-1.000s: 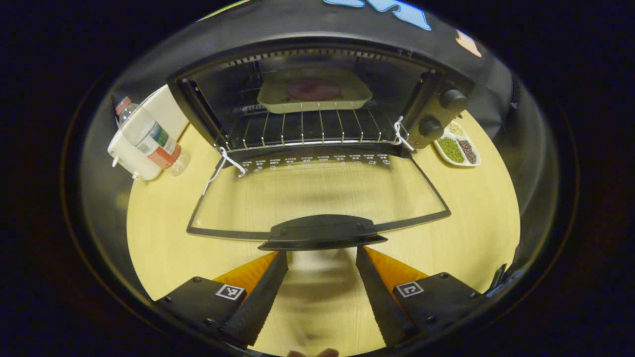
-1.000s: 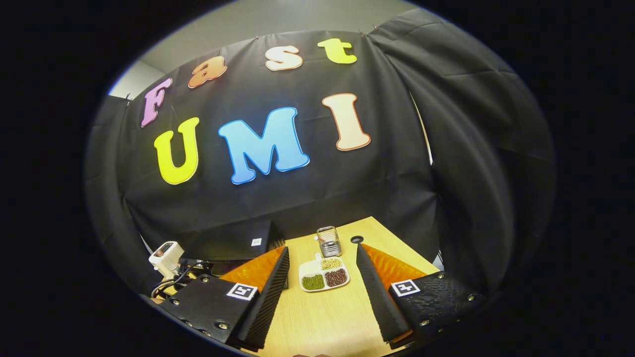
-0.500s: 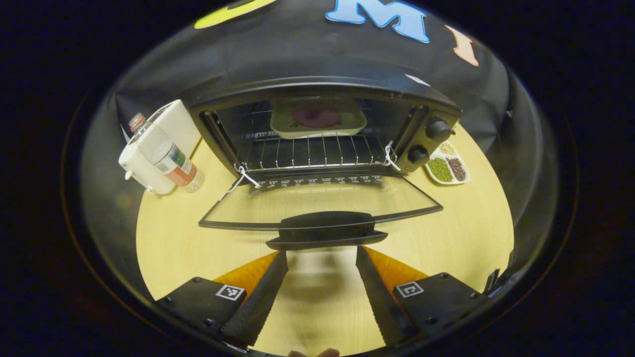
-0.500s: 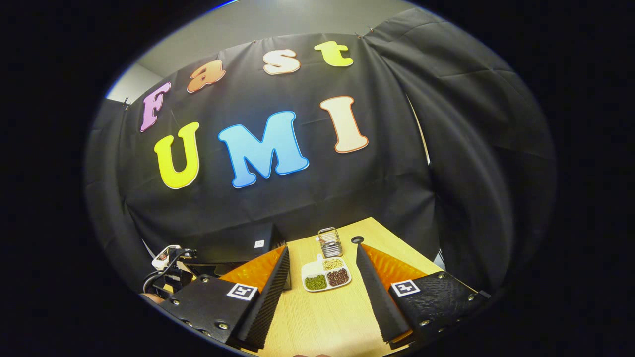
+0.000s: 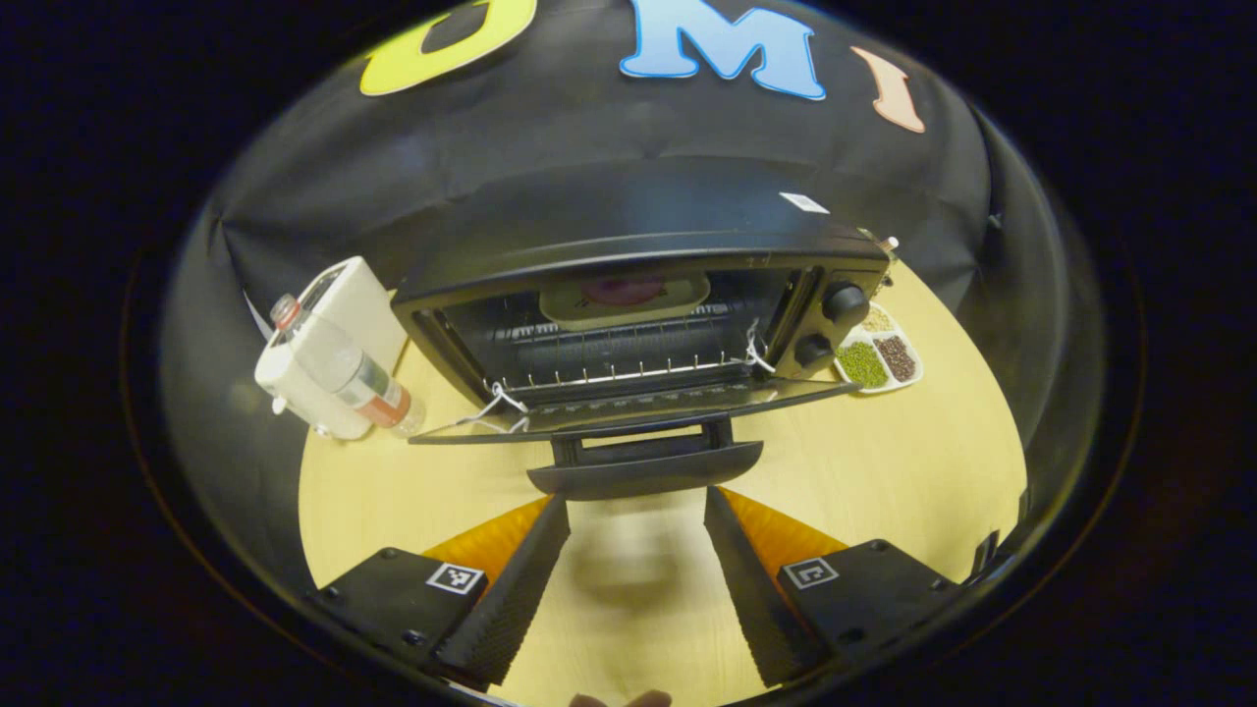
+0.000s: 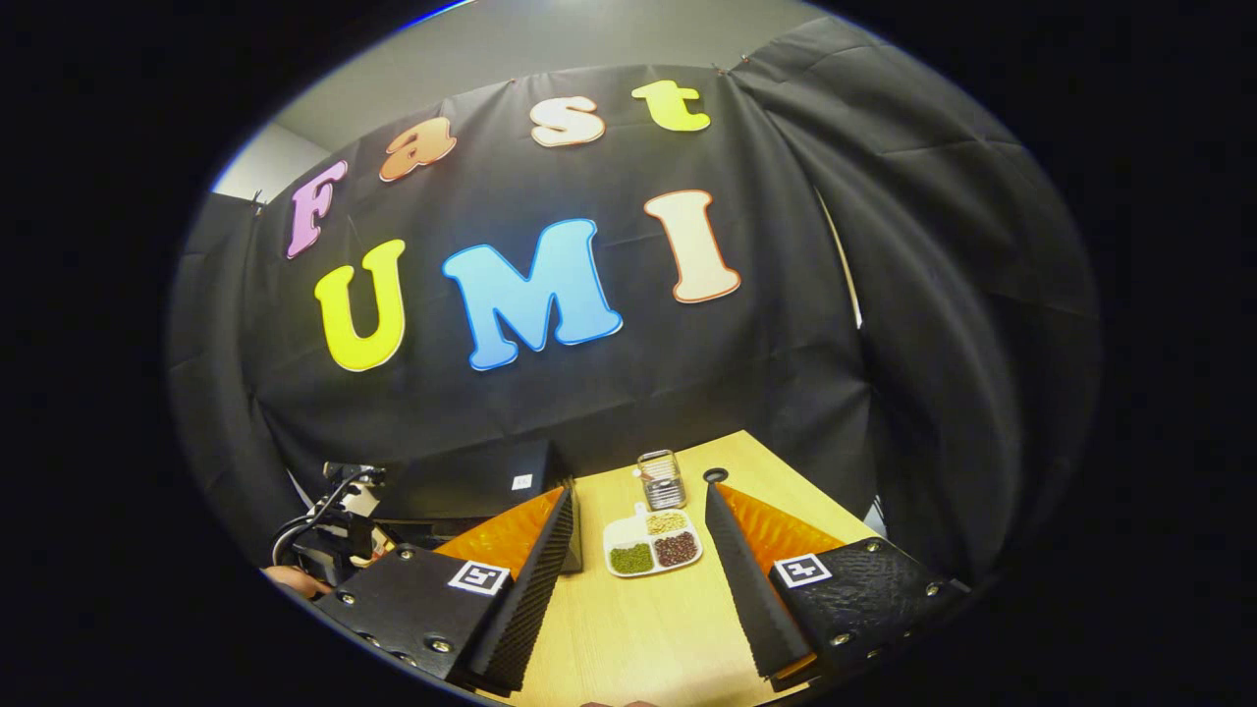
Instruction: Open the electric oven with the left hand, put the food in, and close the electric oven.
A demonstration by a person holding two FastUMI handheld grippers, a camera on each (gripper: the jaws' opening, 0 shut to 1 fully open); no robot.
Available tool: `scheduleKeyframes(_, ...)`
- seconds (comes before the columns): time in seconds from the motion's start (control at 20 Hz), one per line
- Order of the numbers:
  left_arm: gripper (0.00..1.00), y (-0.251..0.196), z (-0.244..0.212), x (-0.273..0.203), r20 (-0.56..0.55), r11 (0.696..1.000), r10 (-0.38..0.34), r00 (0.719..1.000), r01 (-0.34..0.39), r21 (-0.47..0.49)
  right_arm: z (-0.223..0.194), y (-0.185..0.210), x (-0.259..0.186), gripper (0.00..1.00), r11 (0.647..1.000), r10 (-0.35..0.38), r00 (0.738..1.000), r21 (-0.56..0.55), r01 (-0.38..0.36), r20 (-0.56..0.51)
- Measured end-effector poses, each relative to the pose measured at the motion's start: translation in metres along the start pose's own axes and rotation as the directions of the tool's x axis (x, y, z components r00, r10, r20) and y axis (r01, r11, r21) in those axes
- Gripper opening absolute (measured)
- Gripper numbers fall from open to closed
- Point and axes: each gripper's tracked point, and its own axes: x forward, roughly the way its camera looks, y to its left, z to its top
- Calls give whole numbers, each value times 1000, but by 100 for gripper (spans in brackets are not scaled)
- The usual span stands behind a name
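Note:
The black electric oven (image 5: 628, 245) stands at the middle of the wooden table (image 5: 903, 471) with its glass door (image 5: 628, 417) folded down, seen almost edge-on. Inside, a pale tray (image 5: 574, 312) holding a dark reddish piece of food (image 5: 624, 289) rests on the wire rack (image 5: 609, 368). The door's black handle (image 5: 643, 469) lies just beyond the tips of my left gripper (image 5: 636, 501), which is open and grips nothing. My right gripper (image 6: 638, 496) is open and empty above the table, with the oven's corner (image 6: 481, 481) to its left.
A water bottle (image 5: 339, 368) leans on a white appliance (image 5: 334, 304) left of the oven. A divided dish of beans (image 5: 869, 358) (image 6: 653, 550) sits at the oven's right, below two knobs (image 5: 845, 302). A metal holder (image 6: 661, 479) stands behind the dish.
The left gripper view has sunk and tilted up, so the oven looks smaller and the door turned from a wide pane to a thin edge. The right gripper has barely shifted.

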Motion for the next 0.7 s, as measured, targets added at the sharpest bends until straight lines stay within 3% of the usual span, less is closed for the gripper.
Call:
scheduleKeyframes(0.3, 98, -1, 31, -22, 125, 998, 24, 992, -30, 53, -1, 8, 5, 83, 999, 34, 999, -19, -34, -6)
scheduleKeyframes(0.4, 95, 0, 50, -38, 203, 998, 32, 979, -43, 47, -1, 12, 7, 83, 999, 48, 999, -18, -49, -11)
scheduleKeyframes(0.45, 98, 0, 62, -50, 251, 998, 35, 967, -46, 37, 0, 13, 8, 83, 998, 55, 998, -24, -55, -8)
scheduleKeyframes(0.55, 95, 1, 84, -82, 358, 999, 45, 933, -50, 5, 5, 17, 12, 83, 997, 69, 998, -41, -69, -2)
scheduleKeyframes(0.7, 98, -4, 117, -153, 539, 998, 57, 841, -38, -46, 24, 28, 17, 83, 994, 94, 995, -59, -92, 36)
